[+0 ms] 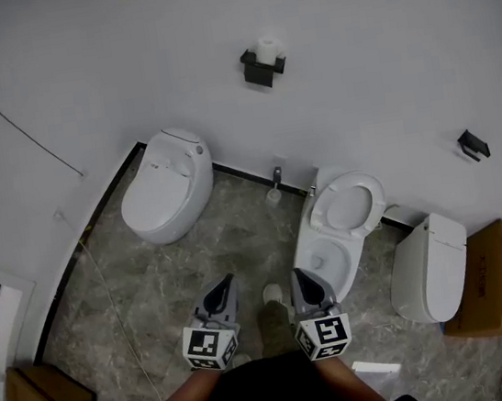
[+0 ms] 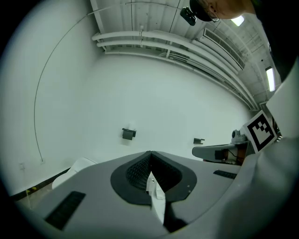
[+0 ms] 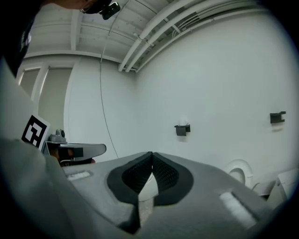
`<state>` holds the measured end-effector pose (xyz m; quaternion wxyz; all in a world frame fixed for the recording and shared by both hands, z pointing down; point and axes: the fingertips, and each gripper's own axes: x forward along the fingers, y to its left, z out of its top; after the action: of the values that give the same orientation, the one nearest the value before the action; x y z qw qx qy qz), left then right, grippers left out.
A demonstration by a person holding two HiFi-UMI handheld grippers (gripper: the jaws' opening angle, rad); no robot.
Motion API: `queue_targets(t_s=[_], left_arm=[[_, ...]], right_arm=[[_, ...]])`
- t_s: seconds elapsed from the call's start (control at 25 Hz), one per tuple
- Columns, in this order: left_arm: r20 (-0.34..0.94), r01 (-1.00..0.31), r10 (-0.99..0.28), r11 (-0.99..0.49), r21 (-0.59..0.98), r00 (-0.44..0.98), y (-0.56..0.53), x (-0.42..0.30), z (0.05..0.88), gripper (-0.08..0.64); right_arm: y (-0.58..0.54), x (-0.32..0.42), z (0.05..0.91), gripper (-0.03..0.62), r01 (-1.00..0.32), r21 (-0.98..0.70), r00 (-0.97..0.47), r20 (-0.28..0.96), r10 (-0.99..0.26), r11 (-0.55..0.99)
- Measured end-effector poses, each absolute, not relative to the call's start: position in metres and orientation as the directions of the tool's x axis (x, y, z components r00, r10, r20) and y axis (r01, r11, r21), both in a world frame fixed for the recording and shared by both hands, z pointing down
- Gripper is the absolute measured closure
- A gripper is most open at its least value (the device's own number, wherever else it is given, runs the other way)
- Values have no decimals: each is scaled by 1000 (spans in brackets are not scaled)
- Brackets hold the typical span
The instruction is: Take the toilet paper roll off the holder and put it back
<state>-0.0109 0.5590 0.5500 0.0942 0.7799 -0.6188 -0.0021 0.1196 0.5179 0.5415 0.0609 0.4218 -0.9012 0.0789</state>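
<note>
On the white wall ahead of you, the toilet paper roll [image 1: 268,48] sits on its dark holder [image 1: 260,68], untouched. You hold the left gripper [image 1: 224,289] and right gripper [image 1: 301,280] low by your waist, both with jaws pressed together and empty, probably because the reach hasn't begun. The roll is well apart from both.

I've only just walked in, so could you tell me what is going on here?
A person stands facing a white wall and holds a gripper in each hand, low in front of the body. The left gripper and the right gripper both have their jaws together with nothing between them. The toilet paper roll sits on its dark holder up on the wall, well away from both grippers, so taking it off has not yet begun.
</note>
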Motion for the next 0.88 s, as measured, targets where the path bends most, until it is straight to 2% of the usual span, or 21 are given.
queue_targets(t_s=[0.2,0.68,0.88], left_arm=[[155,-967,-960,-210,142,232,463,-13,558,543],[130,-957,-956,-240,162,262,241,15,528,542],[113,-968,-969,-203,146,220,172,7,520,541]], right_arm=[[412,118,539,594,-759,-164,-651,170,-740,630],[206,134,526,594,-747,-140,-664,180,-726,650],[140,132,532,594,-727,-132,-686,179,-705,674]])
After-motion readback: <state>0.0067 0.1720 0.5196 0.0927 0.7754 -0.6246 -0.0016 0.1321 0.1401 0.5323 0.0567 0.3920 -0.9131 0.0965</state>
